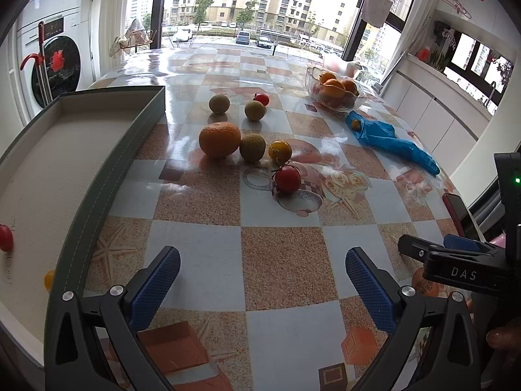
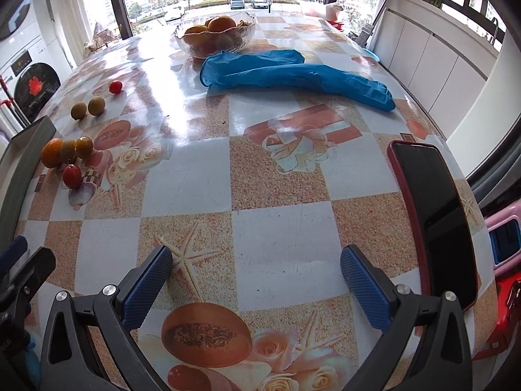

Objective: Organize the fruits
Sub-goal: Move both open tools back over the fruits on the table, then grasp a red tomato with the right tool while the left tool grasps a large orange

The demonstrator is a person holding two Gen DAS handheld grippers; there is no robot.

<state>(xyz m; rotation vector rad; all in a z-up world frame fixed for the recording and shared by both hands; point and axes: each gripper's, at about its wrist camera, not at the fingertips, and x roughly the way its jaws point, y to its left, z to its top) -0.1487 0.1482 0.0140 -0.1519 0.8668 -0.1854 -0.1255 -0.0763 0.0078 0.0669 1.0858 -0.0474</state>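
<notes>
Both grippers' fingers (image 1: 166,270) spread wide, empty, low over table (image 1: 280,254)

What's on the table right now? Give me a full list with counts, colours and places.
tray: 1, grey rim, left table edge; holds one red tomato and one yellow tomato
orange: 1, orange, mid-table, touching a green fruit
green fruits: 3, dull green, loose mid-table
loose tomatoes: 3, two red, one yellow, among the fruit
glass bowl: 1, clear, far side, holding oranges
gloves: blue, beside the bowl; count unclear
phone: 1, dark screen, red case, right edge
left gripper: open, empty
right gripper: open, empty
</notes>
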